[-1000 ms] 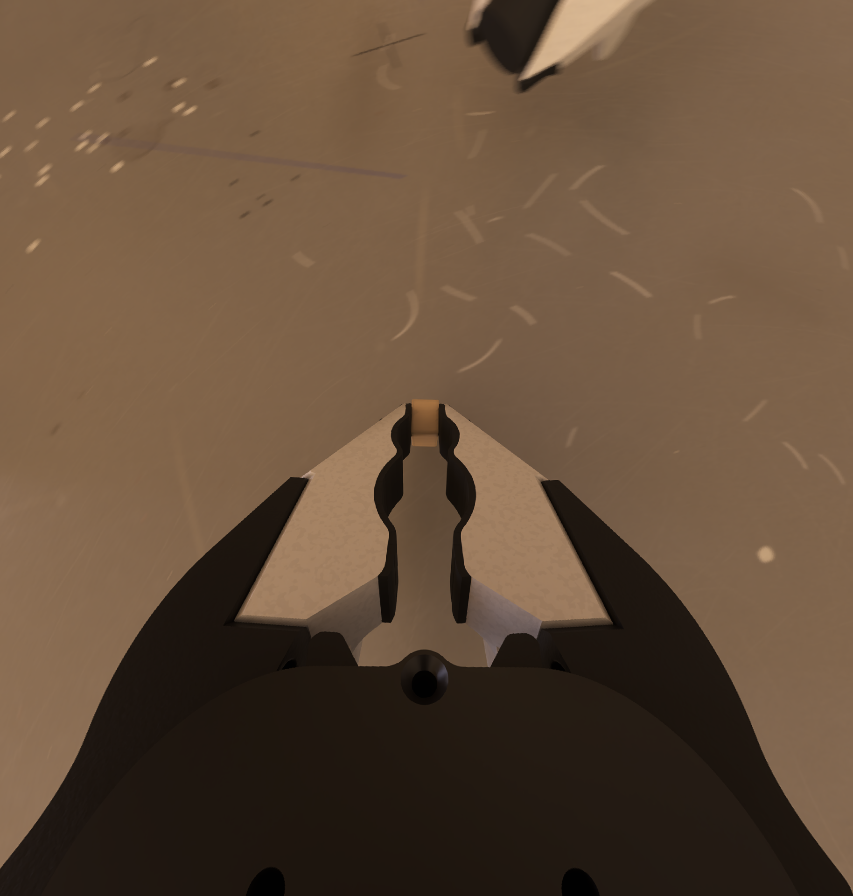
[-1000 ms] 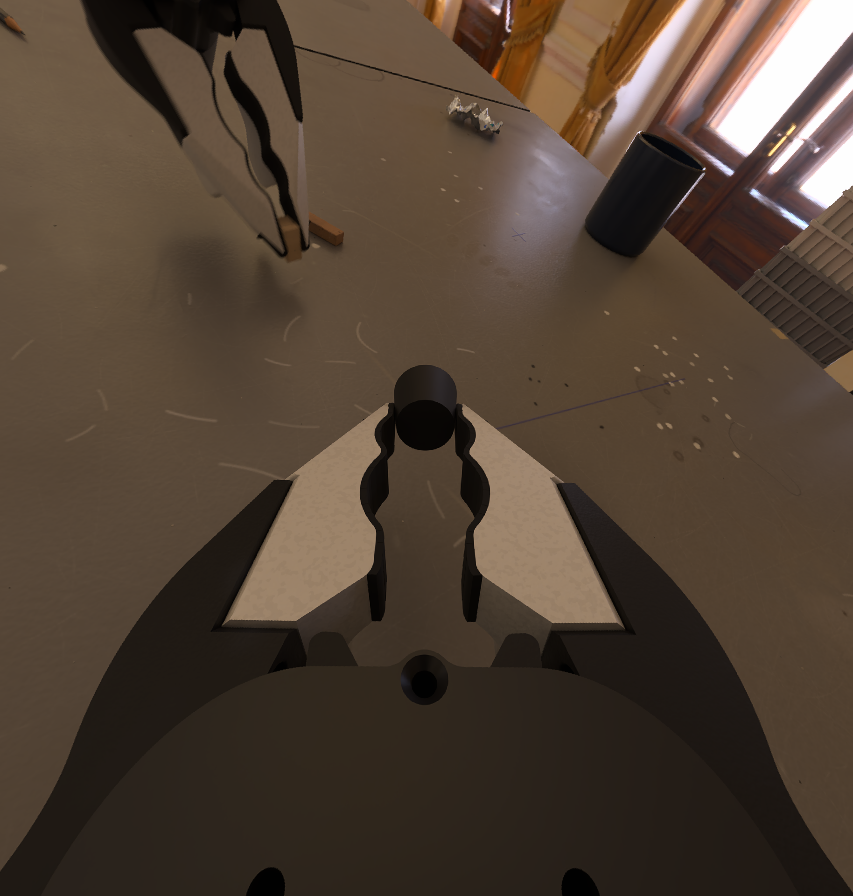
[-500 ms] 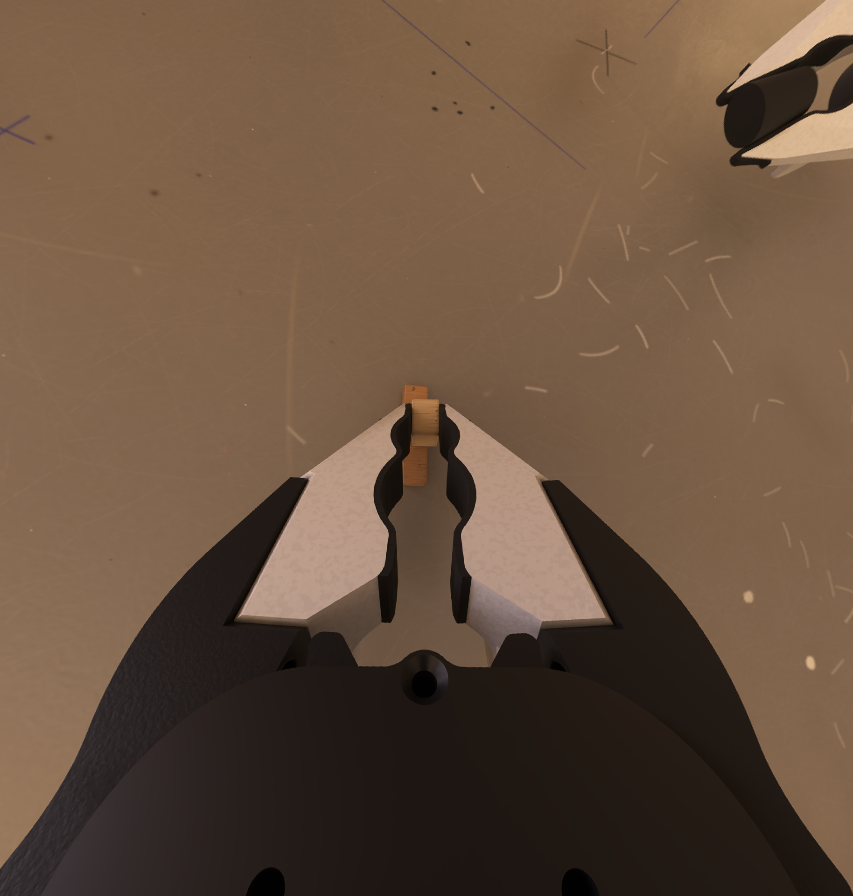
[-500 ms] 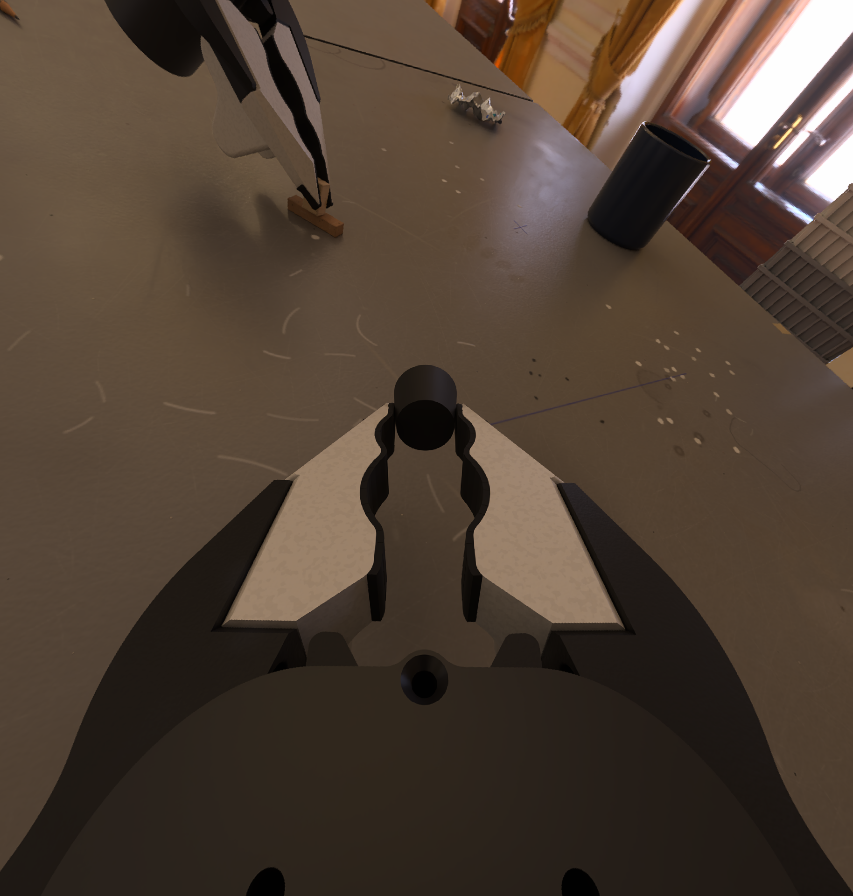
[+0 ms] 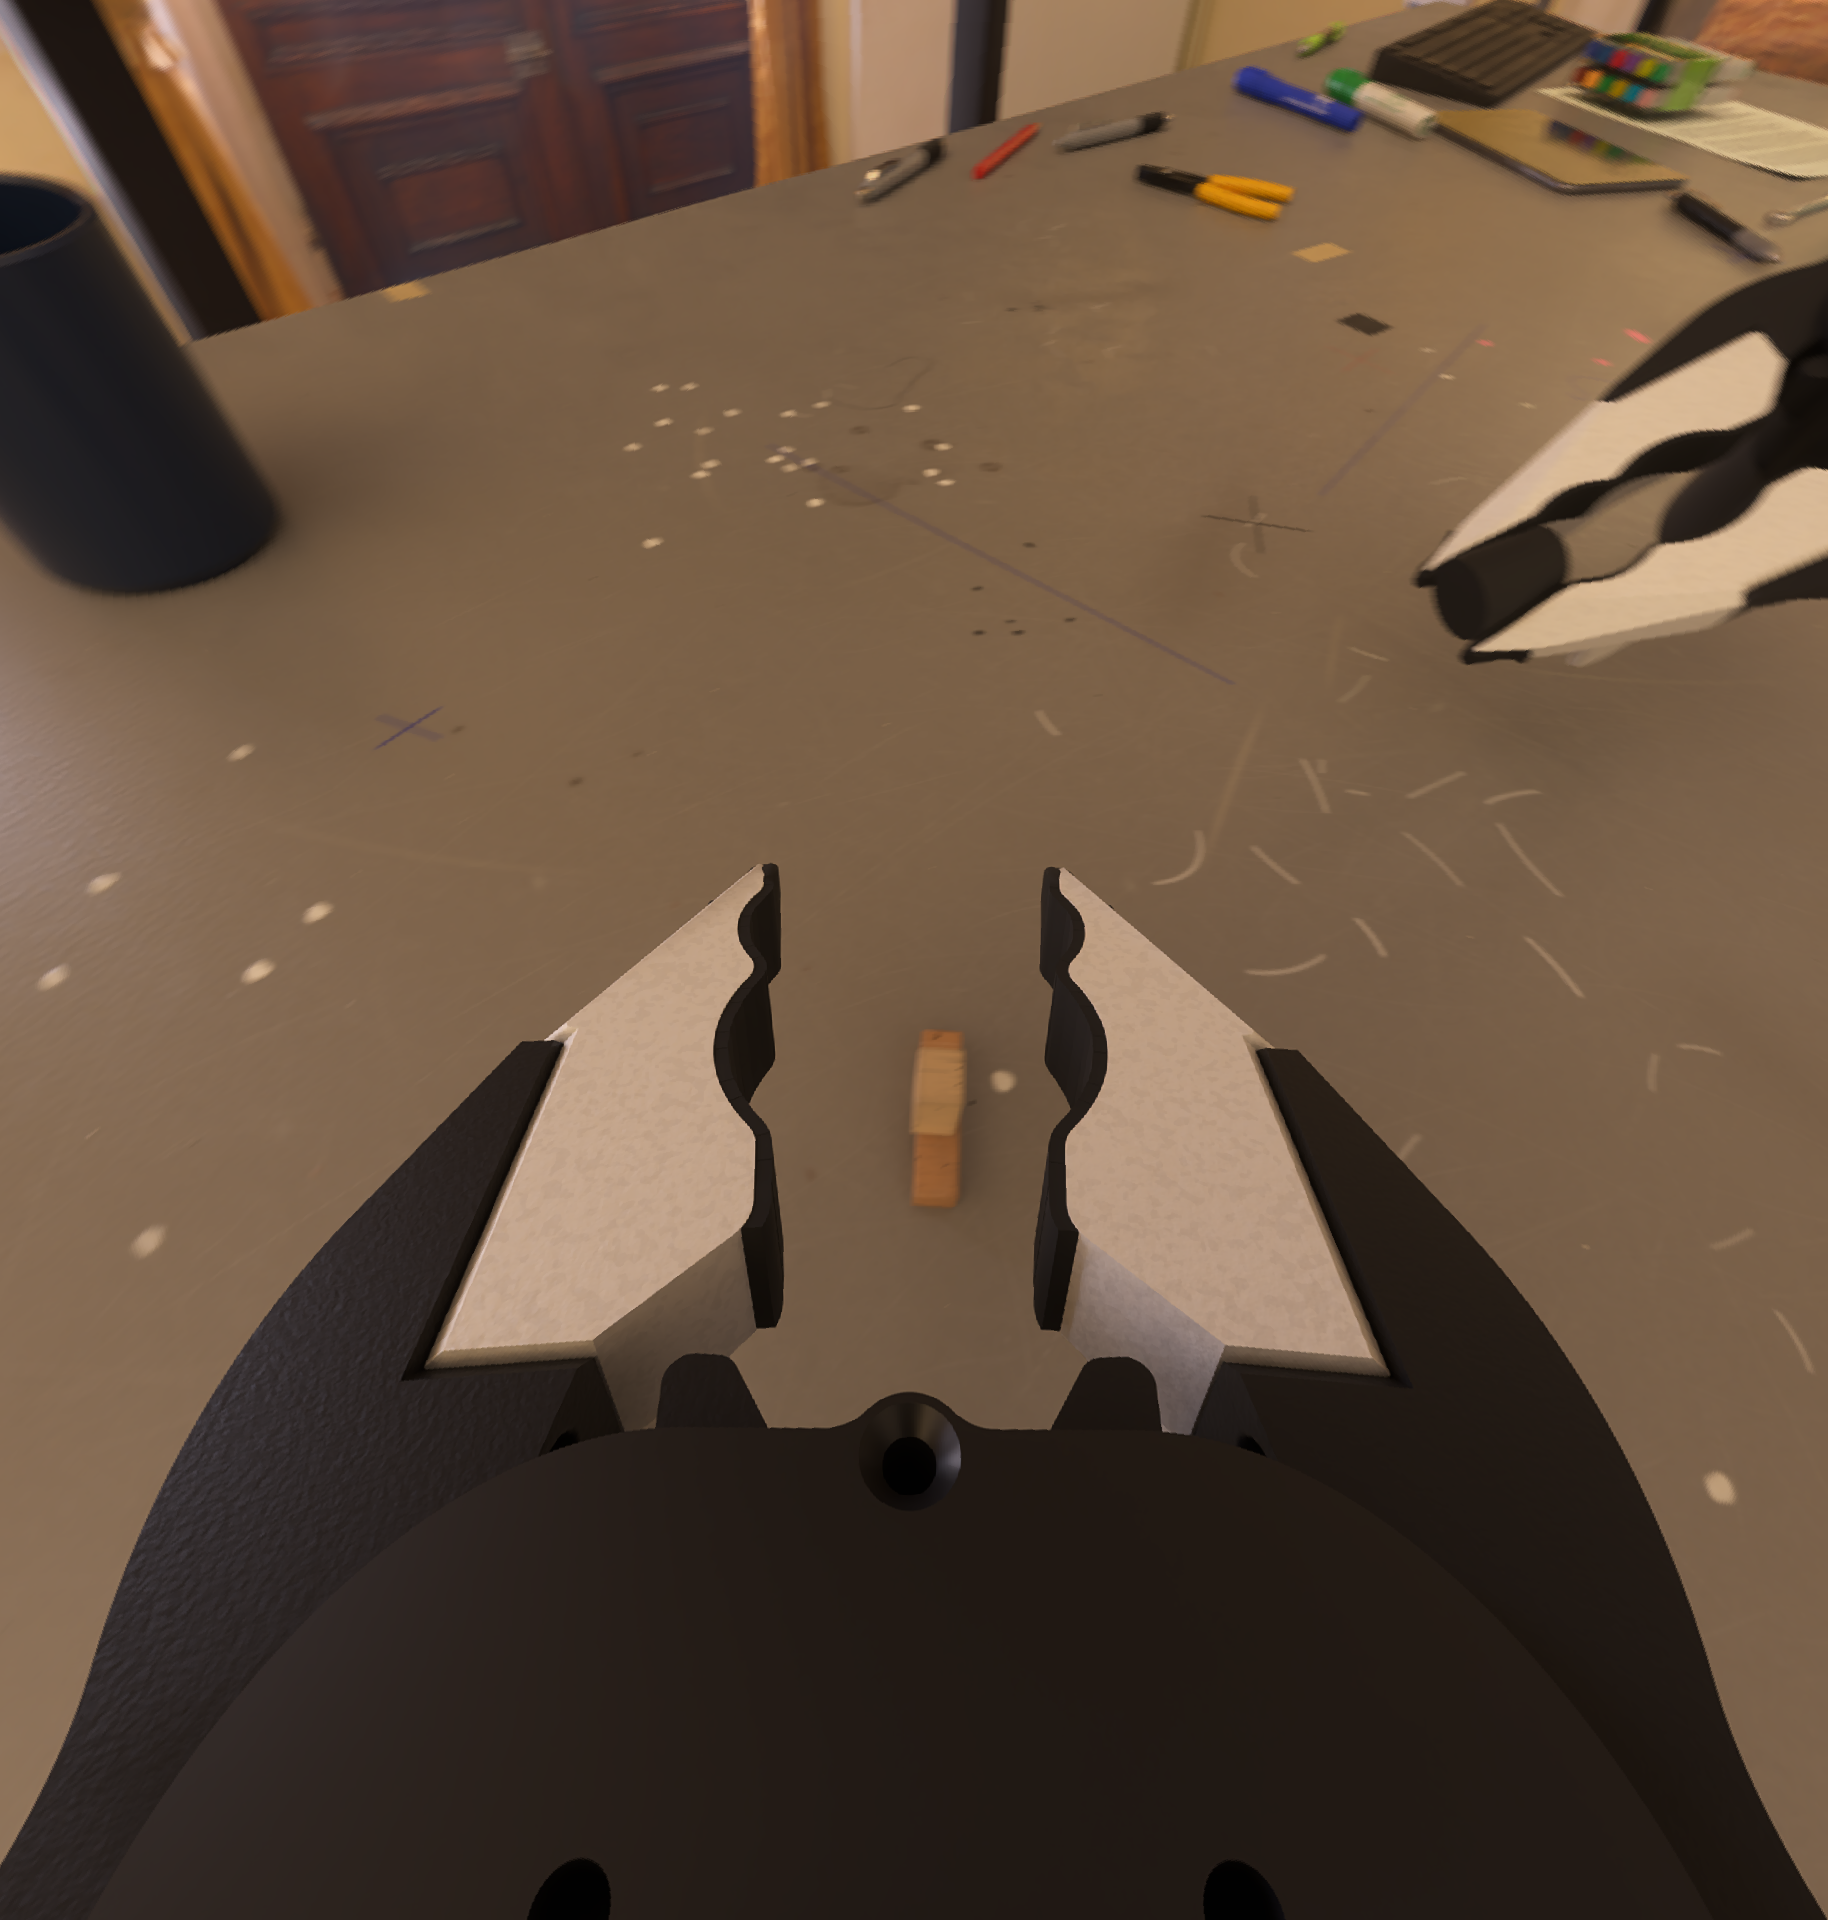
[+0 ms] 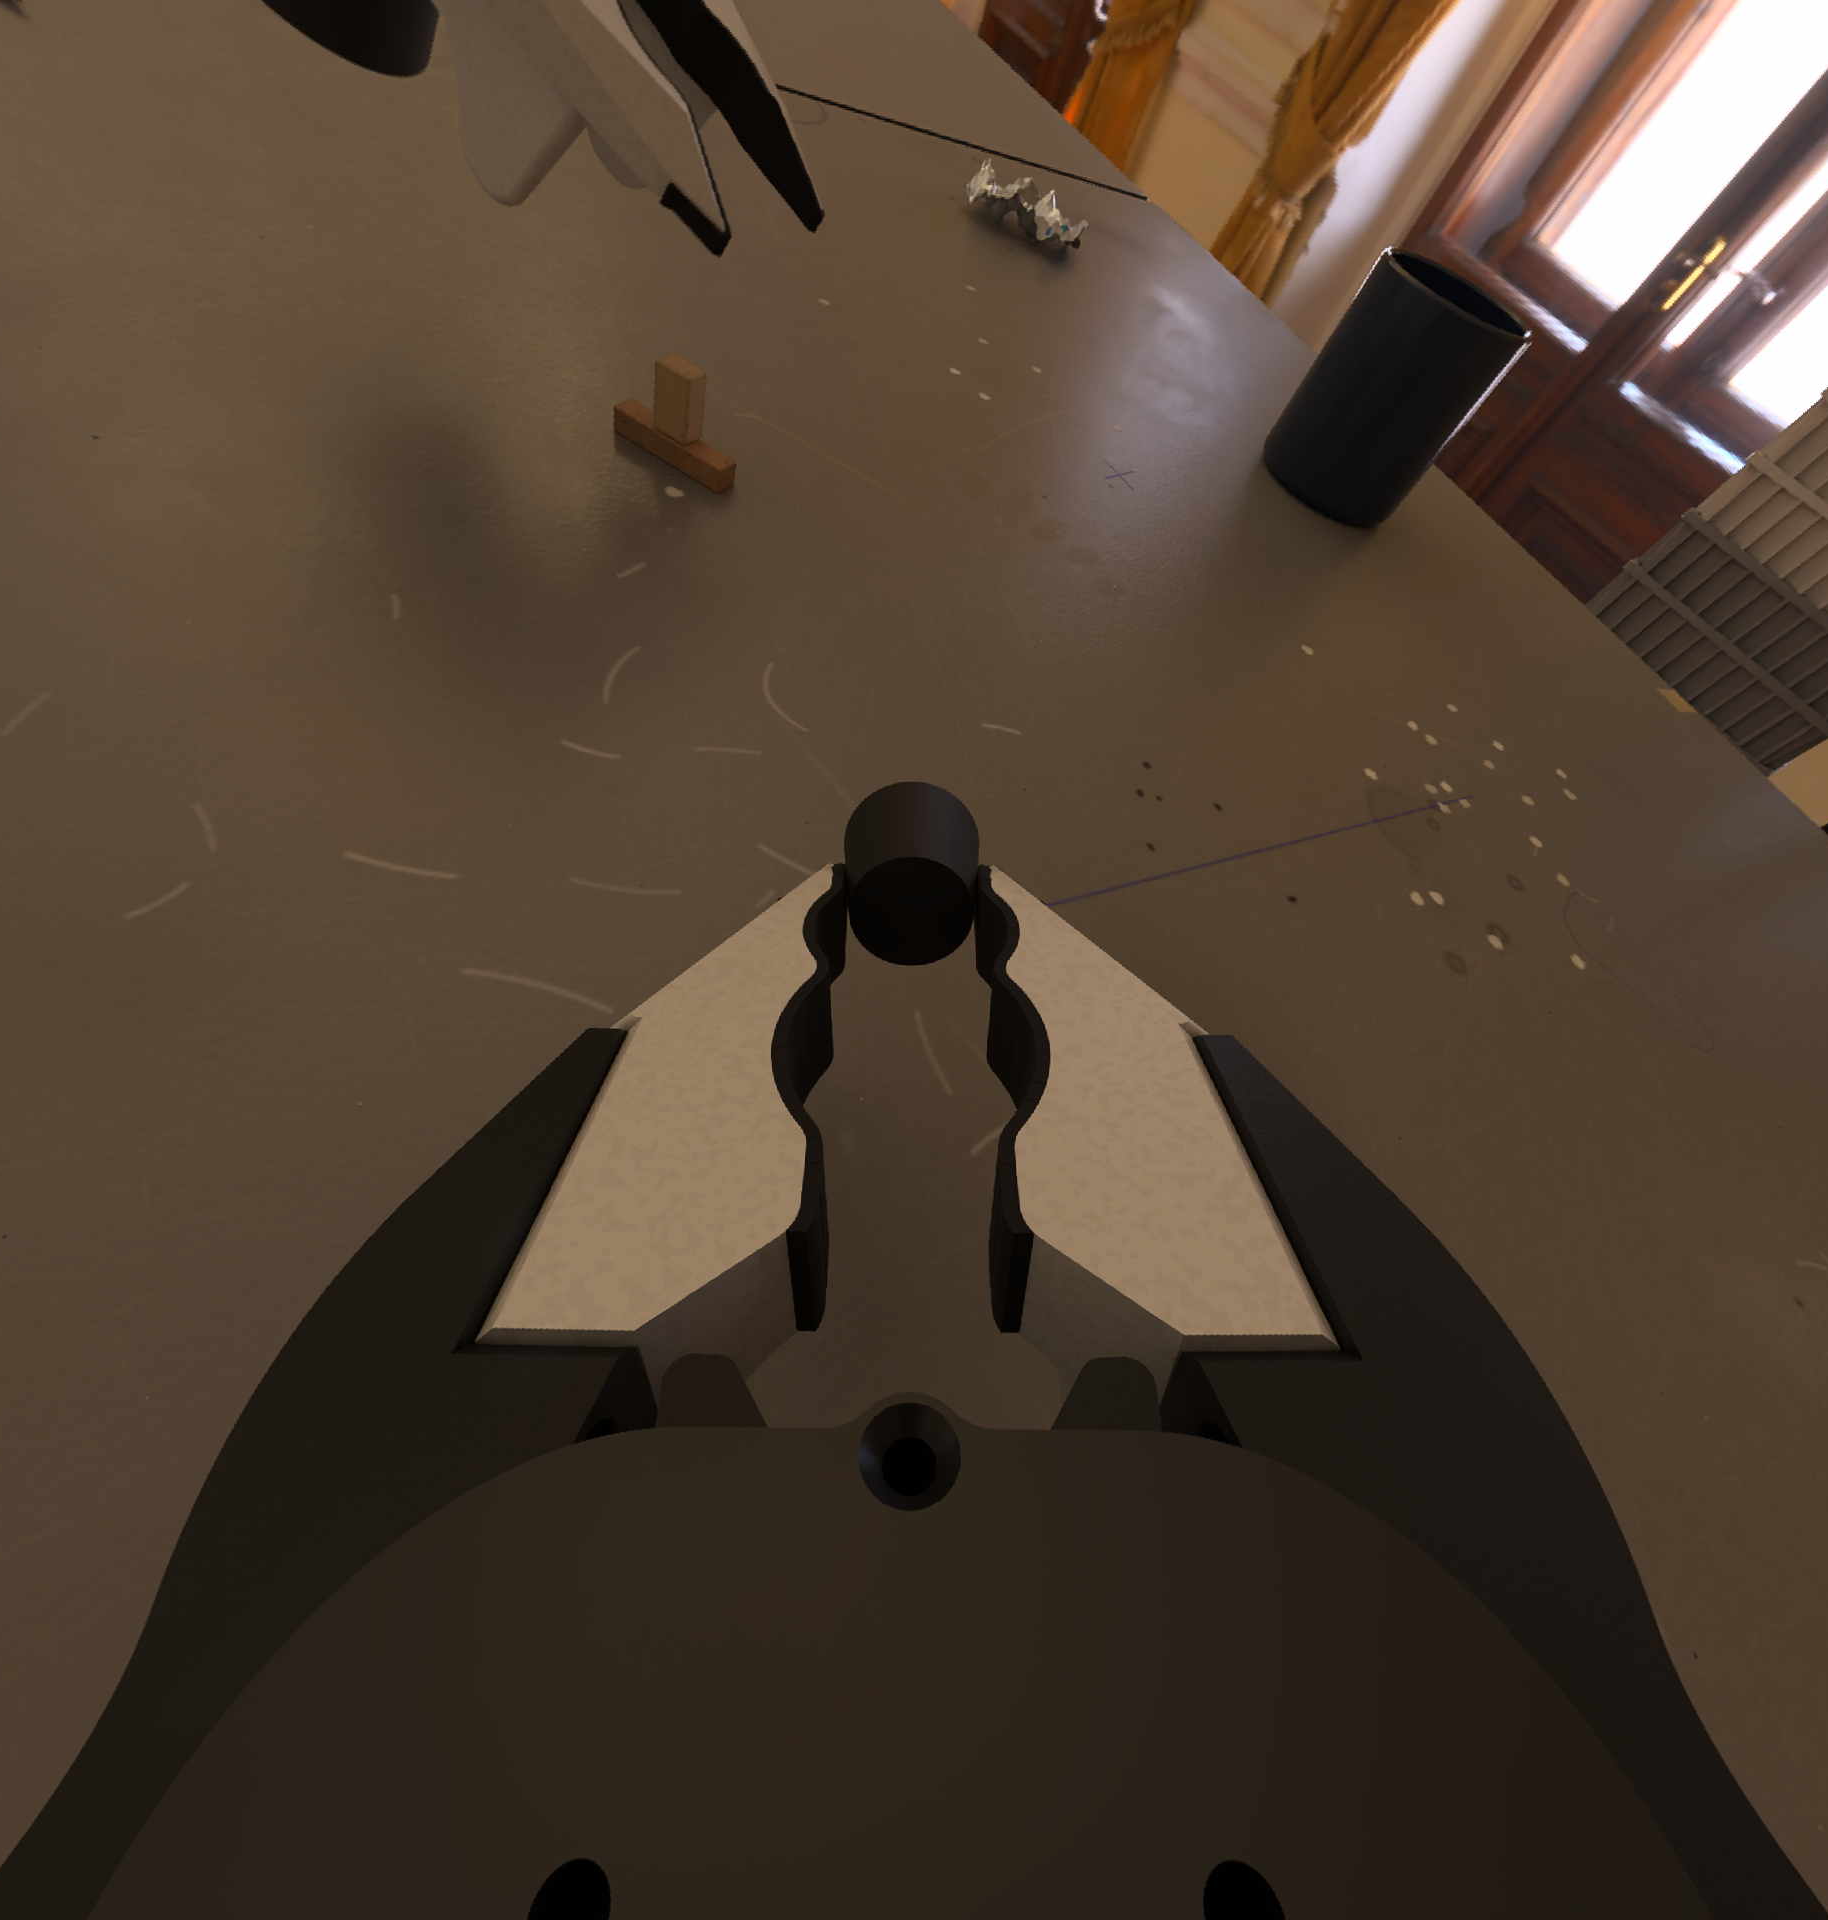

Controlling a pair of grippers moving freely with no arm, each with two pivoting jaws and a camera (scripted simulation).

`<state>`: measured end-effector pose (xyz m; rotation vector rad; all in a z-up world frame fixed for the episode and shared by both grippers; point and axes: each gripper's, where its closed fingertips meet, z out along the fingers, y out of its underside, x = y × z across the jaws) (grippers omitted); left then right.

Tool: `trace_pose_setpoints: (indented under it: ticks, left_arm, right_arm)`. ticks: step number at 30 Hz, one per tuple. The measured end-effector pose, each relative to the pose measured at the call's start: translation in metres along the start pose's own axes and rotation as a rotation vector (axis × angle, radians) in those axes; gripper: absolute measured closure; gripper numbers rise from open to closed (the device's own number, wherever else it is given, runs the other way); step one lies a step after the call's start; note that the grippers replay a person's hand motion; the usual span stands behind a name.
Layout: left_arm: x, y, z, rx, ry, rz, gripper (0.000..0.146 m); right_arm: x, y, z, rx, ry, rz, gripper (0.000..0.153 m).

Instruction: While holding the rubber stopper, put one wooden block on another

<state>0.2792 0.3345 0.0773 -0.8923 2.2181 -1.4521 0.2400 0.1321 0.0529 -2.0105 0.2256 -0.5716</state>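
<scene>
A pale wooden block (image 6: 679, 398) stands upright on a flat darker wooden block (image 6: 681, 454) on the grey table. In the left wrist view the pale block (image 5: 938, 1081) sits on the darker one (image 5: 935, 1172), seen between my fingers. My left gripper (image 5: 908, 883) is open and empty, raised above the stack; it also shows in the right wrist view (image 6: 764, 223) at top left. My right gripper (image 6: 910, 883) is shut on a black rubber stopper (image 6: 908, 878), well clear of the blocks. It shows in the left wrist view (image 5: 1455, 613) at the right with the stopper (image 5: 1492, 587).
A dark cylindrical cup (image 6: 1388, 390) stands near the table edge (image 5: 89, 405). Crumpled foil (image 6: 1024, 203) lies at the back. Pens, markers, pliers (image 5: 1216, 192), a keyboard (image 5: 1481, 47) and papers lie along the far side. The table top (image 6: 266, 727) is scratched.
My left gripper has opened, let go of the pale block onto the darker block, and pulled up and back. The right gripper has held still with the stopper.
</scene>
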Motion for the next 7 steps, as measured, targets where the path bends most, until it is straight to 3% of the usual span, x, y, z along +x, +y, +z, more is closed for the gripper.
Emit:
trace_pose_setpoints:
  ticks: [7]
  left_arm:
    - [0.067,0.011,0.031,-0.085,0.182,0.08,0.096]
  right_arm:
    - [0.0,0.0,0.0,-0.002,-0.002,0.004,0.129]
